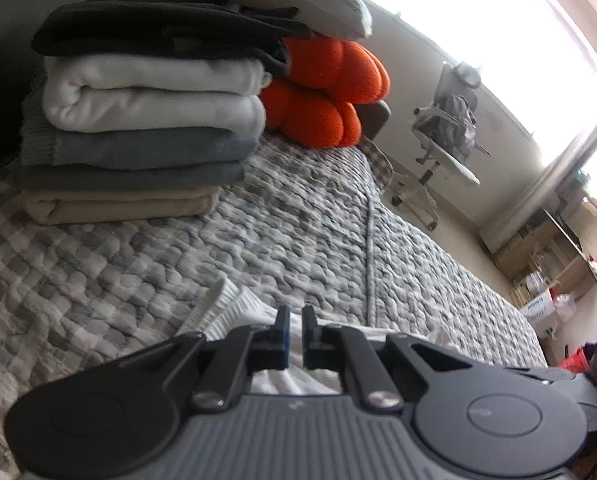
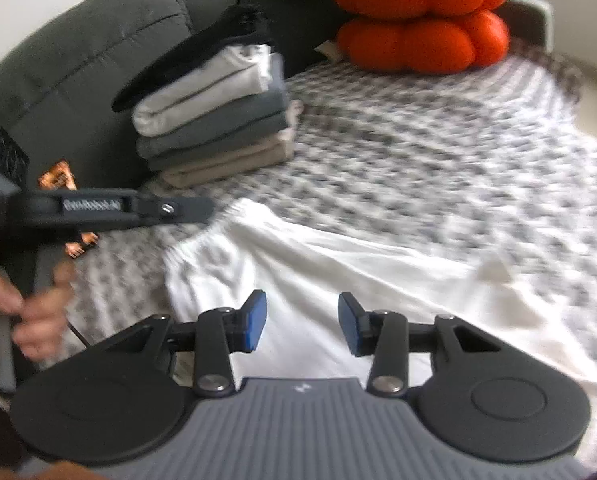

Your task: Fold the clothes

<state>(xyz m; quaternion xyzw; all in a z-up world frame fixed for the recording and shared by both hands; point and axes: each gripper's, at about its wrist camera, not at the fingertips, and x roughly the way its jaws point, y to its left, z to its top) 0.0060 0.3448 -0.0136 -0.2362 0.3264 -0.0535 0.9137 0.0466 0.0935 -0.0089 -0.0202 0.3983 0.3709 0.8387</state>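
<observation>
Left wrist view has the left tongs low in the centre of the frame, clenched on a fold of the white garment, whose ribbed edge bunches up just left of the tips on the grey checked bedspread. At the upper left of that frame a stack of folded clothes sits on the bed, black on top, then white, grey and beige, with an orange cushion just behind it and an office chair by the bright window at the right. Right wrist view shows the right tongs released, the blue pads standing apart above the white garment, which lies spread across the lower middle of the frame with nothing pinched between them. At the left edge a blurred hand holds the left tool, its arm reaching toward the garment's gathered edge.
</observation>
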